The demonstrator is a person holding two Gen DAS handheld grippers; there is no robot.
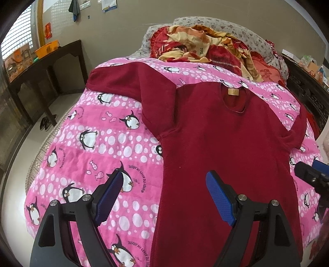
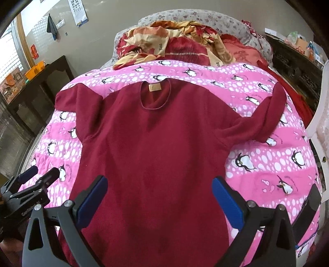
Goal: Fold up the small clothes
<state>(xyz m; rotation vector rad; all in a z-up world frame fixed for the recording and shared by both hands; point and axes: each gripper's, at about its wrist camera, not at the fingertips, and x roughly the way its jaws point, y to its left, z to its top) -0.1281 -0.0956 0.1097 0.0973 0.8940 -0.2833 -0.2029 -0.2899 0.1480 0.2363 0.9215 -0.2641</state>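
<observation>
- Dark red fleece top [image 2: 152, 147] lies flat on the penguin quilt [image 2: 267, 164], unfolded.
- Left gripper [image 1: 164, 193] and right gripper [image 2: 160, 195]: both spread, empty.
- Risk: a pinch could catch the quilt underneath too.

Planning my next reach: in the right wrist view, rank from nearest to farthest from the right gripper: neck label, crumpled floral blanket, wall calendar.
From the right gripper:
1. Neck label, straight ahead on the red sweater.
2. Crumpled floral blanket, beyond, at the bedhead.
3. Wall calendar, upper left.
</observation>
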